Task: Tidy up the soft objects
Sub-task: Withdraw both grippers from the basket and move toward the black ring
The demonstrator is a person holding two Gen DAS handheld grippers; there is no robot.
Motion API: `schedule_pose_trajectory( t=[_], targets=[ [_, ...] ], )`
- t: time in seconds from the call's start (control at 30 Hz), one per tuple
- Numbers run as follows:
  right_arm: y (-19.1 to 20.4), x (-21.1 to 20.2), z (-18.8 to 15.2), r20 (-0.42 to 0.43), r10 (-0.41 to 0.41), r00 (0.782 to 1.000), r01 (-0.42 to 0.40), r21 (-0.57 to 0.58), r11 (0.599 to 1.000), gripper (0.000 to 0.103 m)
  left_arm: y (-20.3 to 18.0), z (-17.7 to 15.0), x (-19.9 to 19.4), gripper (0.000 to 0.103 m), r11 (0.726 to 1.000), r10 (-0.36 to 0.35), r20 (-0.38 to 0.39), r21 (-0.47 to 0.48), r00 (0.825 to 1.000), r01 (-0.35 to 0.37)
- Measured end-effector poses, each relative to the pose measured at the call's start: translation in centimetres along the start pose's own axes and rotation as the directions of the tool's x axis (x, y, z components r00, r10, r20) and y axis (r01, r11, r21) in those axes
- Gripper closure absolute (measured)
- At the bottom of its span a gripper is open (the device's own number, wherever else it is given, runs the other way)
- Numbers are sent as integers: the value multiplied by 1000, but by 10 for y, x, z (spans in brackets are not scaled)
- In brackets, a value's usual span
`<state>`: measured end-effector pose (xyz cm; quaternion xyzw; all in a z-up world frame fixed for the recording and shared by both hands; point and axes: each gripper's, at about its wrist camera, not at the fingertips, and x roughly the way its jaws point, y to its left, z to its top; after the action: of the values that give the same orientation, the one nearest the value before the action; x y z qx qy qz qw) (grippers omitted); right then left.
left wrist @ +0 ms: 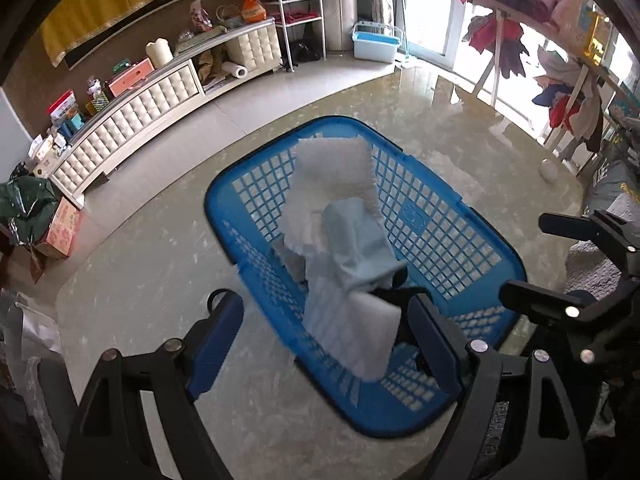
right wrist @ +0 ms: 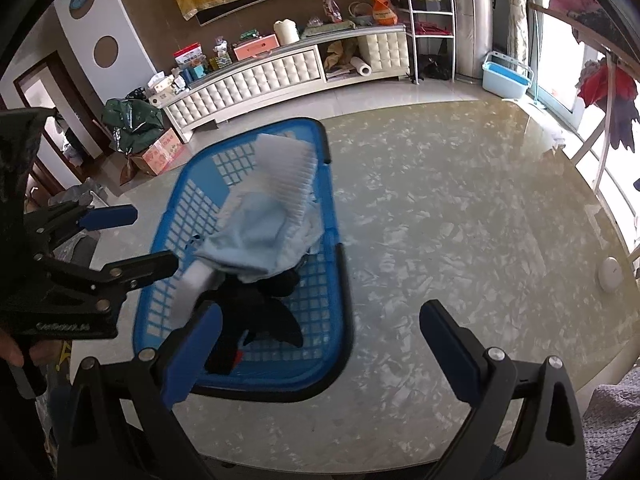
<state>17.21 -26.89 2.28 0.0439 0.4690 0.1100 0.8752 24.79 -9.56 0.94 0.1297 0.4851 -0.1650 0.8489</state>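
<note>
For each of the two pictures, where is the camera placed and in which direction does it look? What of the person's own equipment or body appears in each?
Left wrist view: on the left gripper, jaws open, tilted down onto the blue basket of folded cloths; the right gripper enters at right.
Right wrist view: on the right gripper, jaws open, tilted down at the marbled table with the basket at left; the left gripper and a fingertip show at left.
Shared: basket, cloths, table, white tufted cabinet behind.
</note>
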Motion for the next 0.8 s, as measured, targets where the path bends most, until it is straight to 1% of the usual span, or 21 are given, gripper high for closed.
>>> schedule_pose_trajectory(
  t=[0.23, 0.47, 0.63, 0.73, 0.8],
  targets=[
    [27, -7, -3, 9, 5, 1000, -4, -45, 999, 4, 26, -21, -30, 20, 995, 11, 50, -99, 999, -6],
    [50, -11, -6, 20, 6, 1000, -5, -83, 997, 4, 48, -50, -53, 20, 989, 37, 82, -143, 996, -25],
    [68, -11, -6, 33, 10, 999, -6, -112, 994, 4, 64, -67, -67, 20, 983, 36, 103, -185, 994, -16],
    [82, -10, -6, 42, 9, 999, -4, -134, 991, 4, 72, -77, -73, 15, 979, 47, 111, -201, 993, -24],
    [93, -8, -6, 40, 12, 999, -6, -153, 988, 2, 77, -83, -76, 15, 977, 57, 111, -212, 992, -32]
  ],
)
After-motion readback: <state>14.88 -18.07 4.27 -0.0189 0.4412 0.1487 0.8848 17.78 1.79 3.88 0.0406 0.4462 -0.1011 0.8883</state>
